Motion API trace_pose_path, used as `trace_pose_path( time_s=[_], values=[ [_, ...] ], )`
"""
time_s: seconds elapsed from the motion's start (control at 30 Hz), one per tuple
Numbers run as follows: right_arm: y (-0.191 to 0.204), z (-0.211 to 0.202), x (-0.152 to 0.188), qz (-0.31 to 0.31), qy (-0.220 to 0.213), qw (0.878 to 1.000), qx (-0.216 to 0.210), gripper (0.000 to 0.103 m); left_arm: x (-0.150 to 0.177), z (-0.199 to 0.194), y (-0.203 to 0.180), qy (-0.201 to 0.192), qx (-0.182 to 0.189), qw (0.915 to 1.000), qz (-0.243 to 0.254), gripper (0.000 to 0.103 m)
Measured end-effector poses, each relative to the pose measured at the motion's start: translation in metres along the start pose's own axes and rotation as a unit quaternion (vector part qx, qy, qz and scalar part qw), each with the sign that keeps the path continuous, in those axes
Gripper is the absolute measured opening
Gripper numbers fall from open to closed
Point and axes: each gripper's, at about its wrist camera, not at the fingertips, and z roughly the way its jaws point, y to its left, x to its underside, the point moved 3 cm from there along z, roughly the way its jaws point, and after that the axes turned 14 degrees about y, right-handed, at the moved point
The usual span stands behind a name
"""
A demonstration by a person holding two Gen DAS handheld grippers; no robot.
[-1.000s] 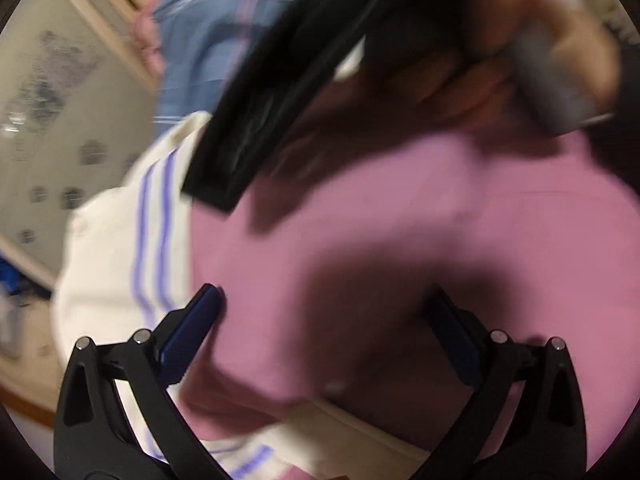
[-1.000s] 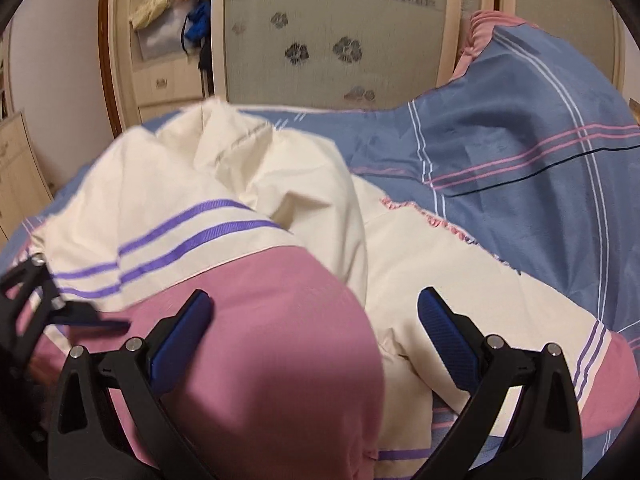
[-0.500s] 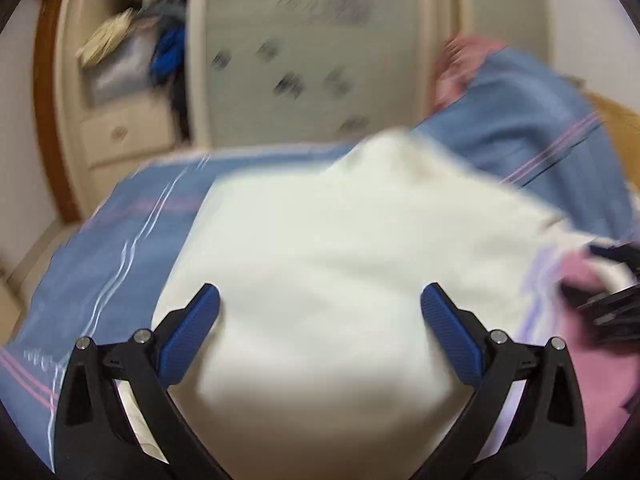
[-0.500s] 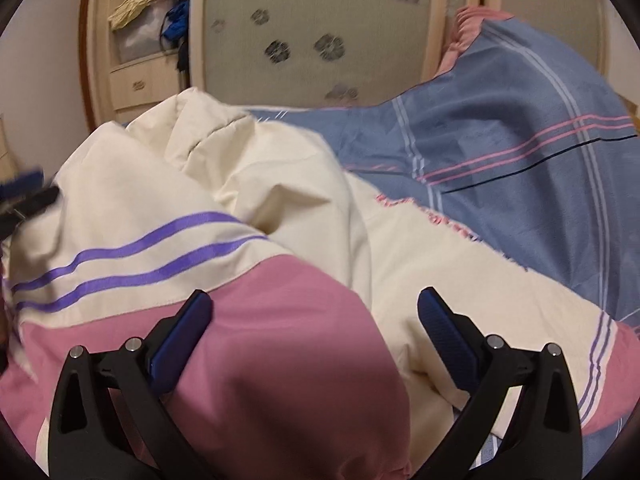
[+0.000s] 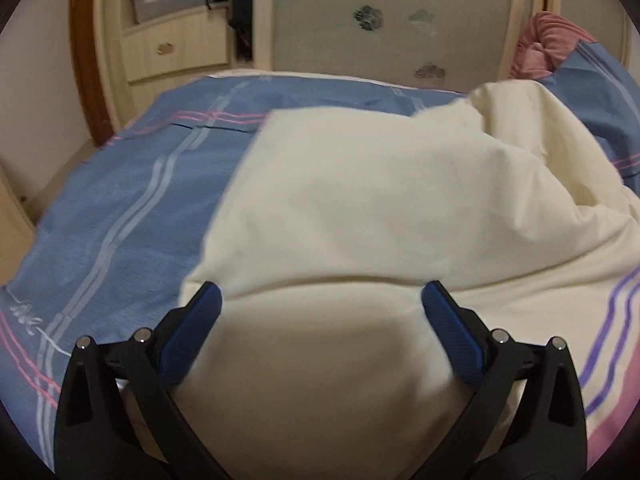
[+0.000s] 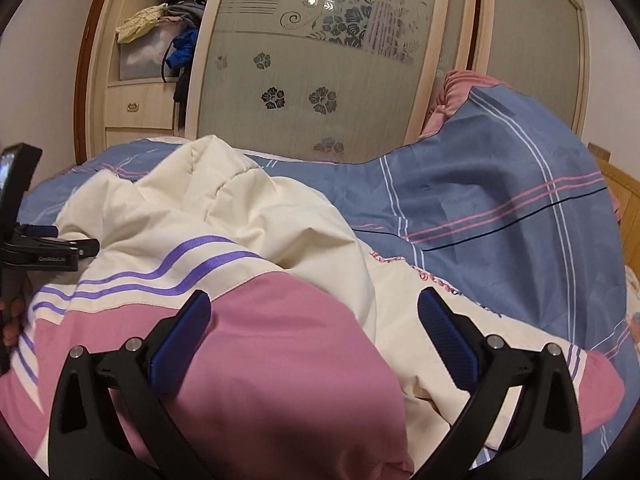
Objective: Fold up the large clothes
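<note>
A large cream jacket (image 5: 360, 216) with purple stripes and pink panels lies bunched on the bed. In the left wrist view my left gripper (image 5: 320, 312) is open and empty, just above the cream fabric. In the right wrist view the same jacket (image 6: 248, 240) shows its pink panel (image 6: 280, 352) right under my right gripper (image 6: 314, 320), which is open and empty. The left gripper (image 6: 40, 248) shows at the far left of the right wrist view, beside the jacket's left edge.
The bed has a blue sheet (image 5: 120, 208) with pink and white stripes. A blue quilt (image 6: 500, 208) is heaped at the right with a pink pillow (image 6: 460, 88) behind. A wardrobe with a frosted sliding door (image 6: 320, 60) and open shelves (image 6: 152, 52) stands beyond the bed.
My left gripper has swung from over the pink panel, close to the right gripper, out to the left and now faces the cream part. The right gripper has barely moved.
</note>
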Motion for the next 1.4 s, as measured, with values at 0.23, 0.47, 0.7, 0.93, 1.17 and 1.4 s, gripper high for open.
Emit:
trace_pose_path(
  time_s=[0.23,0.47,0.7,0.93,1.17,1.4],
  values=[
    [0.028,0.042,0.014,-0.014,0.064,0.998,-0.016,0.102,-0.005,-0.062,-0.028,-0.089,-0.055,0.992,0.069,0.101],
    [0.027,0.043,0.011,-0.01,0.06,0.998,-0.019,0.102,0.008,-0.014,-0.068,-0.005,0.0,0.9929,0.119,0.101],
    [0.01,0.024,0.005,0.026,0.021,0.997,-0.072,0.102,0.016,-0.057,-0.085,-0.101,0.002,0.983,0.154,0.101],
    [0.008,0.046,0.011,0.004,0.072,0.996,-0.054,0.102,0.011,-0.012,-0.073,-0.009,0.066,0.9893,0.13,0.101],
    [-0.083,0.038,0.002,0.146,0.1,0.981,-0.081,0.102,0.004,-0.008,-0.036,-0.002,0.063,0.9958,0.066,0.101],
    [-0.281,-0.006,0.056,0.399,0.088,0.907,0.101,0.102,0.007,-0.008,-0.047,-0.005,0.032,0.996,0.084,0.101]
  ],
)
